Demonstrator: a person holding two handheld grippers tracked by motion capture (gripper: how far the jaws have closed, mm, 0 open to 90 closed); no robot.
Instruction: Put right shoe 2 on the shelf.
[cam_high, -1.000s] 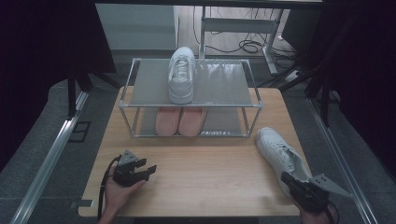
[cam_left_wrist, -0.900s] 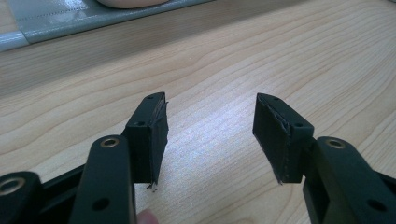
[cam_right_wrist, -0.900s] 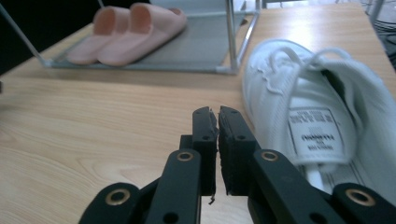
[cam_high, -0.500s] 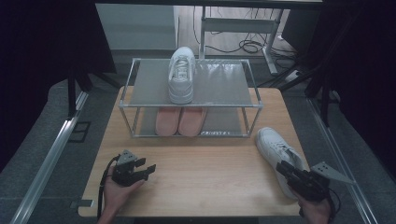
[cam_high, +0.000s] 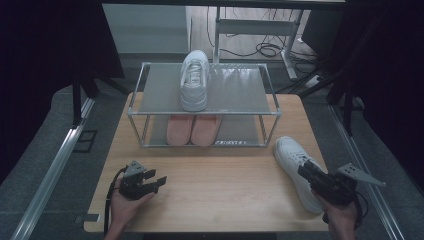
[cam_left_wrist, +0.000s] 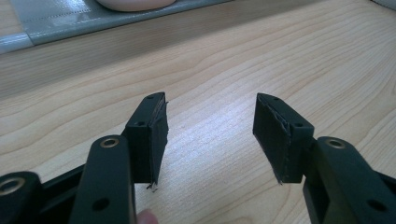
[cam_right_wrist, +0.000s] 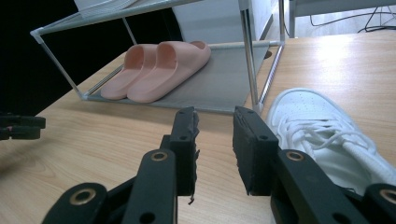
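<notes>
Since the earlier frames the right black two-jaw gripper has been carried forward over the white lace-up leather sneaker lying at the right edge of the pale wood-grain table; its padded jaws are parted by a narrow gap, nothing is held between them, and the shoe's toe is seen just beside them in the right gripper view. The left black two-jaw gripper is rested low near the front left of the table, its jaws spread wide and empty. A second, matching white sneaker is set on the top grey mesh shelf of a two-tier metal-framed rack, and two smooth pink foam slides are placed side by side on the lower shelf. Grey flooring and trailing cables are seen beyond.
</notes>
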